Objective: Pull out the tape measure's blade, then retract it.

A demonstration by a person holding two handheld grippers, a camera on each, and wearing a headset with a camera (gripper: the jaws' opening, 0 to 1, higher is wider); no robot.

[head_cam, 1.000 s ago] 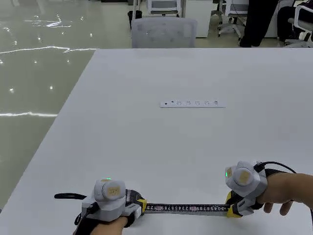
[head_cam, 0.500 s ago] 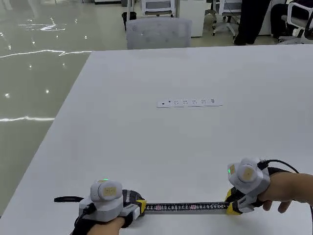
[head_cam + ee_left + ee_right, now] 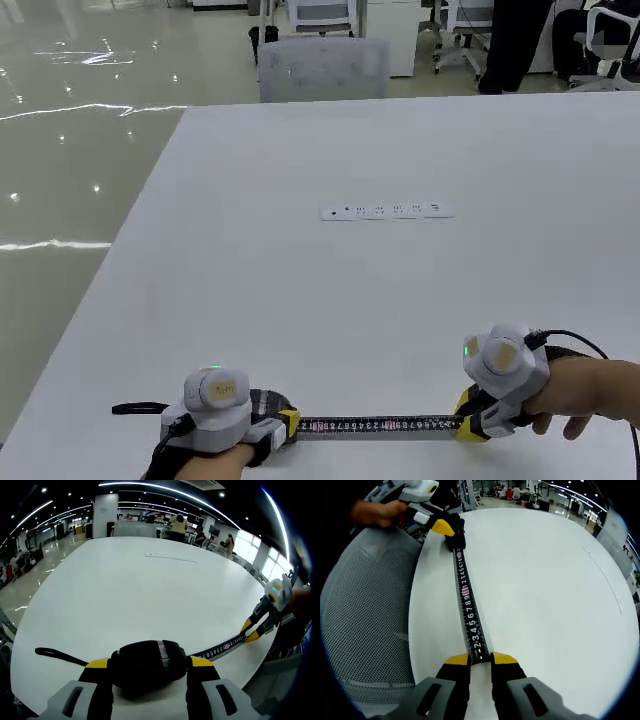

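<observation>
The left gripper (image 3: 149,664) clamps its fingers on the tape measure's black case (image 3: 263,405), pinning it at the near edge of the desk (image 3: 400,300) — an anchor to pull against. The right gripper (image 3: 480,659) pinches the blade (image 3: 467,600) by its tip between its fingers, well apart from the case, so the blade lies taut along the desk — retraction probably comes next.
</observation>
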